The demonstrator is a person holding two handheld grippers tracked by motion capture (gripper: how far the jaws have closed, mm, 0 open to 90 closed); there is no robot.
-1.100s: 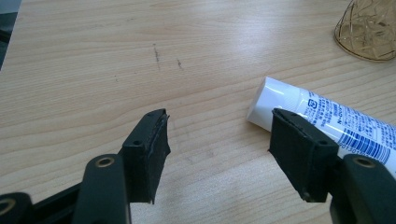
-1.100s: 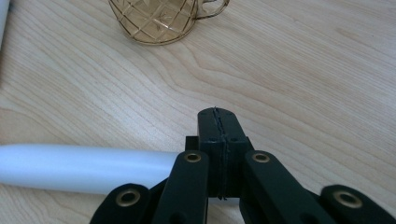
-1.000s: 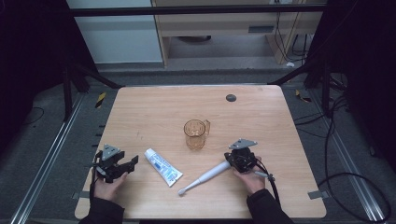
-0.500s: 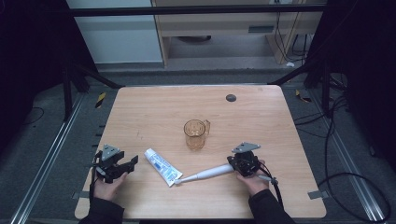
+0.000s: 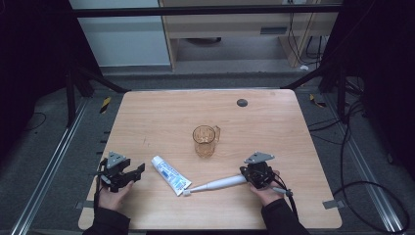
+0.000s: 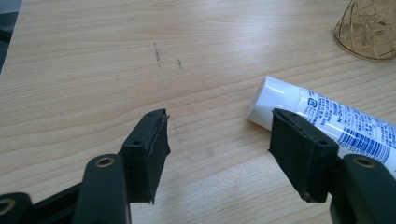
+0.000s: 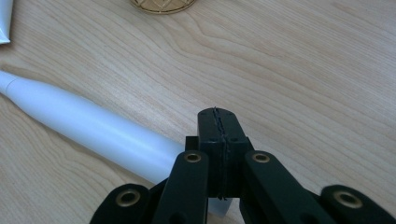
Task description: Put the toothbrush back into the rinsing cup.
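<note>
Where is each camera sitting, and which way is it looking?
High view: above the person's side, looking forward and down at the table; both hands and forearms show.
Left gripper view: on the left gripper, looking along its spread black jaws at the toothpaste tube.
Right gripper view: on the right gripper, jaws together, beside the white toothbrush.
Shared: both gripper views catch the amber cup.

1. From the high view we see the wooden table [image 5: 274,127] evenly lit from above, while the floor and frame around it sink into near black.
2. The high view is soft and low in detail.
3. In both gripper views the wood grain is sharp, and the black jaws nearest the lens blur slightly.
4. The white toothbrush handle [image 7: 93,126] carries a pale sheen and casts a faint shadow.
</note>
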